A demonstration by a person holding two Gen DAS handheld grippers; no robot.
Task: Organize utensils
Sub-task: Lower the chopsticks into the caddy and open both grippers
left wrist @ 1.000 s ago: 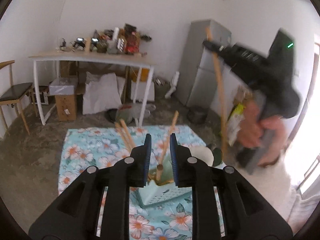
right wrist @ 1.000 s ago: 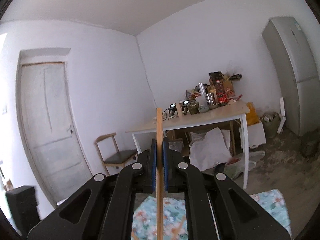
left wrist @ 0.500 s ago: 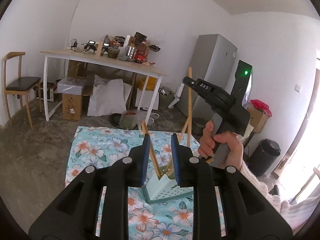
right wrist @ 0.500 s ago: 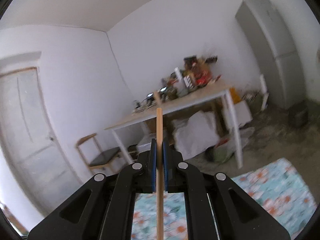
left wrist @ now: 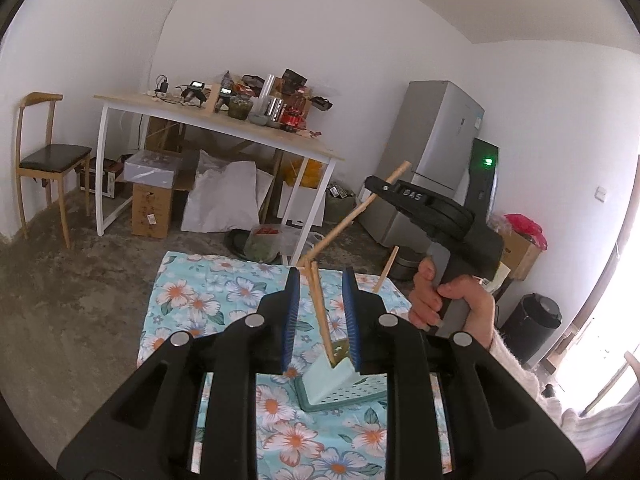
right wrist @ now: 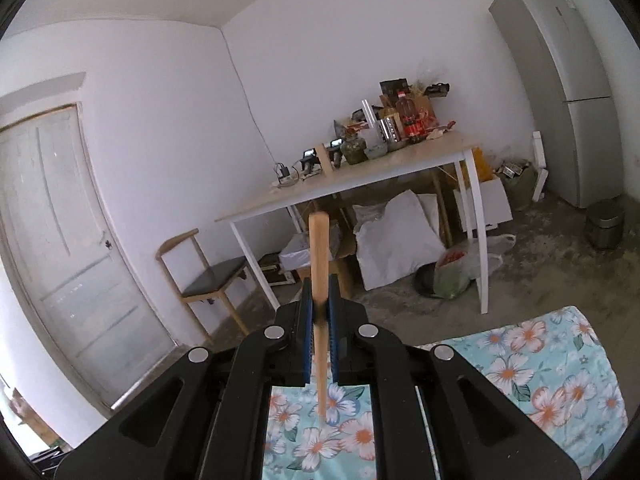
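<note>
The right gripper [right wrist: 319, 320], clamped on a chopstick [right wrist: 319, 264], had descended toward the holder [left wrist: 340, 380]; insertion remained. The left gripper [left wrist: 320, 320] stood apart, empty.

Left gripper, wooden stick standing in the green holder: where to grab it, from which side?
Grip the bare shaft of the wooden stick above the green holder, well clear of its rim. Come in level from the camera side, as the left gripper already faces it. The stick leans only slightly, and its shaft runs up between the open fingers, so closing across it looks workable.

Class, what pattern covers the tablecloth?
Flowers on light blue tablecloth; clearest in the right wrist view.
</note>
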